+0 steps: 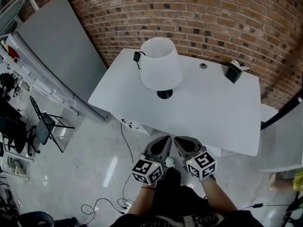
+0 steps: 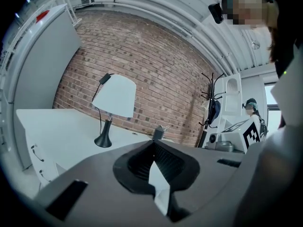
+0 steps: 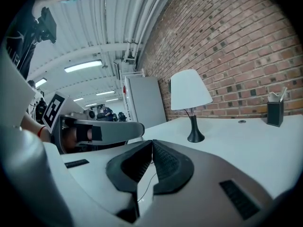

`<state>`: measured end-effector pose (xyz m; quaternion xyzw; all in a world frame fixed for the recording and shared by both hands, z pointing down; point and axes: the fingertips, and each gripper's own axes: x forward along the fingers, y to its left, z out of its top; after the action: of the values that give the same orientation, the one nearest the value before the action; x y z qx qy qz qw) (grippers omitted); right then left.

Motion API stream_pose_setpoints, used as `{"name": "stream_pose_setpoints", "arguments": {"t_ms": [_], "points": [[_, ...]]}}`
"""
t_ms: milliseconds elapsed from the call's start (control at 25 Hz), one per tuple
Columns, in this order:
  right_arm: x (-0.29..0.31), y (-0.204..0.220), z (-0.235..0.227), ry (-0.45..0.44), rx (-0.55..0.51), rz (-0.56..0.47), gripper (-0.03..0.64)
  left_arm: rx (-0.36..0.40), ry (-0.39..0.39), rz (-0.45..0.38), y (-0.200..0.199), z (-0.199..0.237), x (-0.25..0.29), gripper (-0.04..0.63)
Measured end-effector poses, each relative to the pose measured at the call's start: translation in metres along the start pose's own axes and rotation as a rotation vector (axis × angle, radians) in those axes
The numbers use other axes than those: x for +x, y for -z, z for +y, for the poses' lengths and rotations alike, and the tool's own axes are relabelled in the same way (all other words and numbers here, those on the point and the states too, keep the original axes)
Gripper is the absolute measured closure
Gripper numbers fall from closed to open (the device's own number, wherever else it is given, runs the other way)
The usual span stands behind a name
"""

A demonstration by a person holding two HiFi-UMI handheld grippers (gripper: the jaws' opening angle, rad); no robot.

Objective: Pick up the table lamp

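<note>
The table lamp (image 1: 161,63) has a white shade and a black foot. It stands upright near the far edge of the white table (image 1: 213,112). The lamp (image 2: 115,96) shows left of centre in the left gripper view, and the lamp (image 3: 190,90) also shows ahead in the right gripper view. My left gripper (image 1: 165,137) and right gripper (image 1: 179,139) hover side by side over the floor, short of the table's near edge and well apart from the lamp. The left gripper (image 2: 154,144) is shut with nothing between its jaws. The right gripper (image 3: 152,141) is likewise shut and empty.
A black holder with paper (image 1: 233,71) sits at the table's far right corner, with a small round grommet (image 1: 203,65) near it. A grey panel (image 1: 57,46) leans at the left, with a folding chair (image 1: 45,126) and floor cables (image 1: 125,150) nearby. A brick wall (image 1: 213,18) stands behind the table.
</note>
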<state>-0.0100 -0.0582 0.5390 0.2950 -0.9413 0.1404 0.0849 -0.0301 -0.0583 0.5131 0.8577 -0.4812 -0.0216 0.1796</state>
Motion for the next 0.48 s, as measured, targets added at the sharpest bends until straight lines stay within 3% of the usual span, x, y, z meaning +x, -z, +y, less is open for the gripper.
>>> {"name": "stream_pose_setpoints", "arguments": {"t_ms": [480], "points": [[0.058, -0.027, -0.060, 0.013, -0.009, 0.021, 0.614, -0.008, 0.043, 0.002, -0.027, 0.043, 0.071, 0.589]]}}
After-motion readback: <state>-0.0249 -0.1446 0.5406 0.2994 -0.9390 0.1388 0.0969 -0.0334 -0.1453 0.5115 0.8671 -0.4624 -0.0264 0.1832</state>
